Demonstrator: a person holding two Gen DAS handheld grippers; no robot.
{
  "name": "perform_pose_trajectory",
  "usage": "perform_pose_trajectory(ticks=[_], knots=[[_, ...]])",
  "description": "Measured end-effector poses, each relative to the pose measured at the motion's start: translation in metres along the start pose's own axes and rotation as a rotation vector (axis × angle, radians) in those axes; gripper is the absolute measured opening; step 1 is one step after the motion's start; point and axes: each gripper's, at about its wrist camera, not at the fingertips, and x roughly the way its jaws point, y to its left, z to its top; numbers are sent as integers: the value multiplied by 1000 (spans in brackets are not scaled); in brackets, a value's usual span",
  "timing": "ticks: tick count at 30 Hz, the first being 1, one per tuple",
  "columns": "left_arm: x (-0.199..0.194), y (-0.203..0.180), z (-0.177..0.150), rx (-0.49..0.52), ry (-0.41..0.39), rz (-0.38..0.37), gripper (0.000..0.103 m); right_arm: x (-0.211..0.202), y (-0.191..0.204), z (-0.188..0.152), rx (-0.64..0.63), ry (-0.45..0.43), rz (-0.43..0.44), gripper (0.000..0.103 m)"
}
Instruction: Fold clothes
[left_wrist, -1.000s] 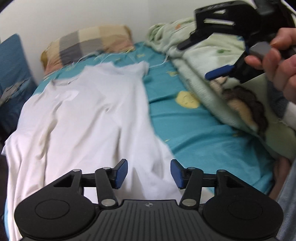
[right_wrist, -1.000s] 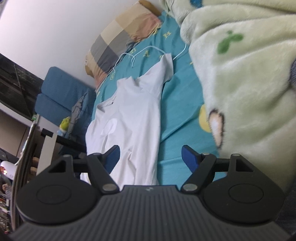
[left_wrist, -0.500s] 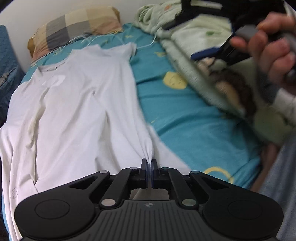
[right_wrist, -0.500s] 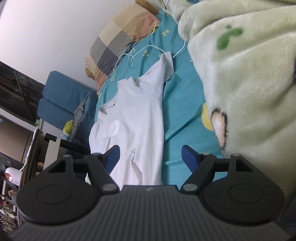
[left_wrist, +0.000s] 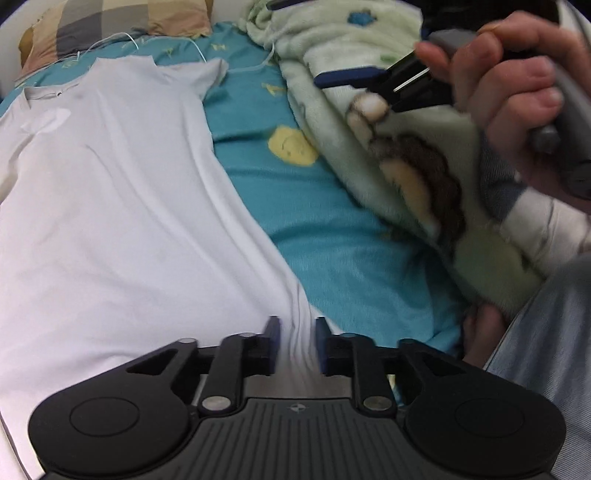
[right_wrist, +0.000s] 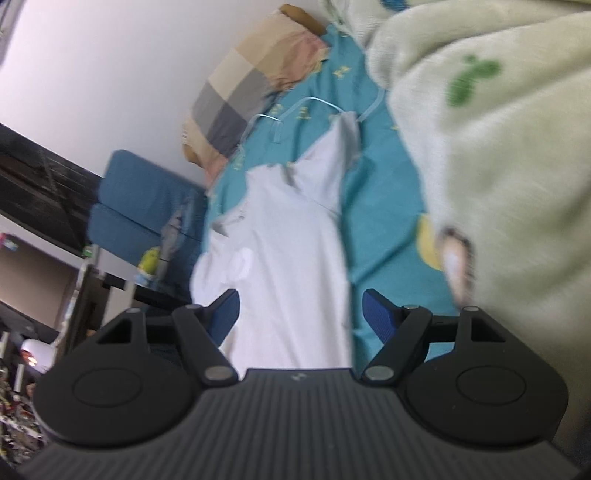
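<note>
My left hand-held gripper (left_wrist: 295, 341) sits low in the frame over the hem of the white T-shirt (left_wrist: 122, 206), its jaws opening with a ridge of the fabric between the blue pads (left_wrist: 273, 343) but no longer pinched. Half a second ago those pads were shut tight on that same fold; a second ago they stood apart above it. The shirt lies flat on the teal bed sheet (left_wrist: 325, 229), collar toward the upper left, its right edge running diagonally from the sleeve at top centre down to my gripper. Right of that edge the sheet lies bare until the pale green blanket (left_wrist: 369, 122) heaped along the right side.

My right hand-held gripper (right_wrist: 300, 314) is wide, nothing between its fingers, unchanged over the last second. In its view the shirt stretches up the centre, with the blanket crowding the right and a blue chair (right_wrist: 144, 206) at the left beyond the bed's edge.

I count one shirt, one checked pillow (left_wrist: 110, 26) at the top, one blanket, and thin white hangers (right_wrist: 295, 110) near the pillow, number unclear.
</note>
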Motion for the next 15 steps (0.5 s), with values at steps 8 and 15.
perform_pose_trajectory(ticks=[8, 15], knots=[[-26, 38, 33, 16, -172, 104, 51, 62, 5, 73, 37, -61, 74, 70], [-6, 106, 46, -165, -226, 139, 51, 146, -39, 151, 54, -119, -53, 67]])
